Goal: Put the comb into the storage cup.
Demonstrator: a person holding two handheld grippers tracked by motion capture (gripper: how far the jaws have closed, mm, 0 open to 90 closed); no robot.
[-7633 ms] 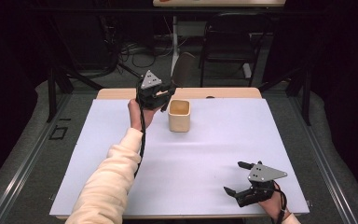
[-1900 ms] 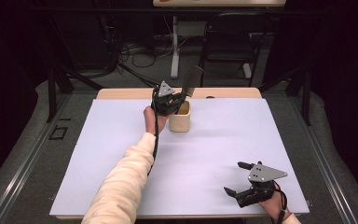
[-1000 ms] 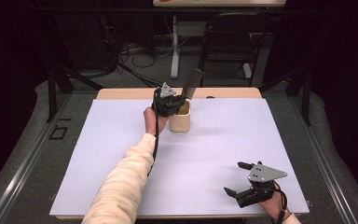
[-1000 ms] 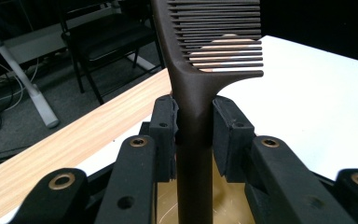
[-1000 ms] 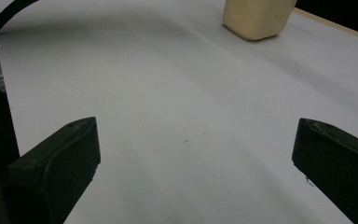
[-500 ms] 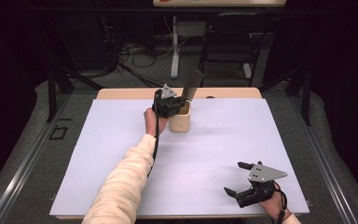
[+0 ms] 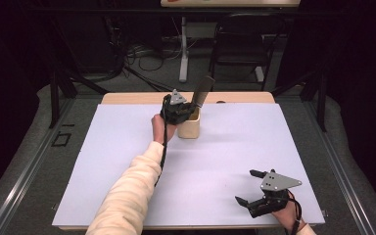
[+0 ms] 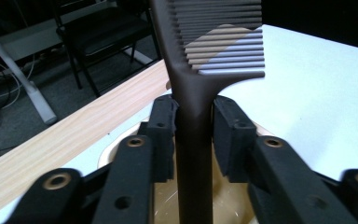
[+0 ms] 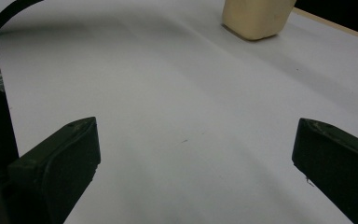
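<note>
White table (image 7: 225, 147); left hand-held gripper (image 8: 193, 126) clamps comb (image 8: 200, 70) over cup (image 7: 190, 128); right hand-held gripper (image 7: 253, 188) agape.

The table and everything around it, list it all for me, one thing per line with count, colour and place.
Comb: one, dark brown, clamped by its handle over the cup, teeth up.
Cup: one, beige, far middle of the sheet.
Sheet: one, white, covering the table.
Table: one, light wood, edge showing at the far side.
Chair: one, black, beyond the table.
Left gripper: one, black, at the cup.
Right gripper: one, black, open, near right corner.
</note>
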